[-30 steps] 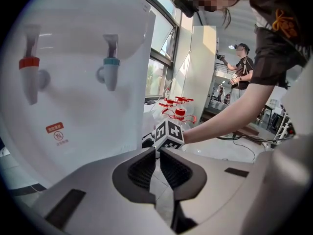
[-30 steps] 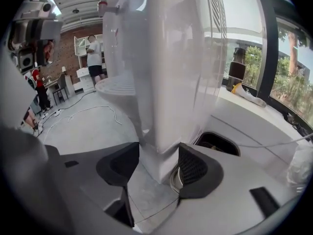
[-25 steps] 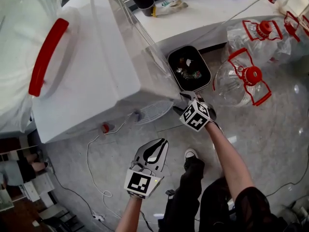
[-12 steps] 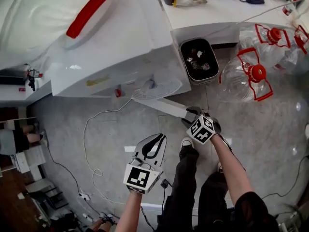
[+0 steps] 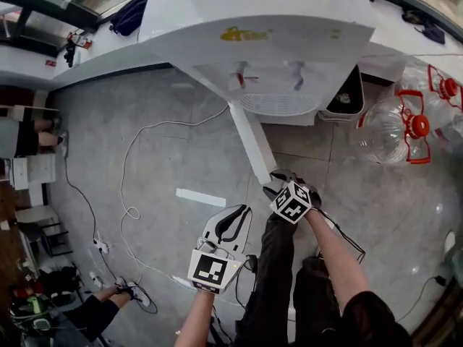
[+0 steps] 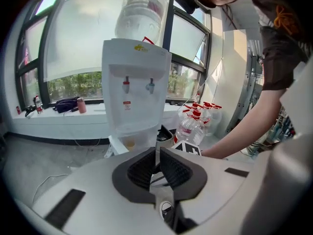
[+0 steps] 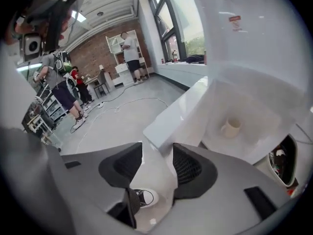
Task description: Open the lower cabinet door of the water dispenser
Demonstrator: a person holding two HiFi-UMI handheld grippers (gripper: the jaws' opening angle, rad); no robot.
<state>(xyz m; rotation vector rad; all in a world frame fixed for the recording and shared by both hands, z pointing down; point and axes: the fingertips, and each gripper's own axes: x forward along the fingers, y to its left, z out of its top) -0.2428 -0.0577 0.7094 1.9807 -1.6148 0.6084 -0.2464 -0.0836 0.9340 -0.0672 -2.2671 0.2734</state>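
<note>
My right gripper (image 7: 157, 163) has just been closing, and its ribbed black pads now press on the free edge of the door (image 5: 252, 142). The door is a flat, smooth white panel, and its edge fills the gap between the jaws. From the head view it stands swung well out from the dispenser (image 5: 268, 20), edge-on and running down toward my gripper.

The open cabinet is a glossy white hollow, and a small pale cup (image 7: 231, 127) stands upright on its floor.

My left gripper (image 6: 157, 163) hangs apart from the door, down and to the left of it. Its pads are drawn together to a thin slit and hold nothing.

The dispenser is a boxy white plastic body. It has two small taps (image 5: 239, 78), one red and one bluish, above a rounded, slotted drip grille (image 5: 278, 103).

A black bin (image 5: 349, 96) stands just to its right. Beyond that is a clear, rounded plastic bottle (image 5: 394, 132) with a red cap and handle.

The floor (image 5: 94, 165) is grey, smooth and faintly shiny. A thin white cable (image 5: 124, 194) loops across it to the left.
</note>
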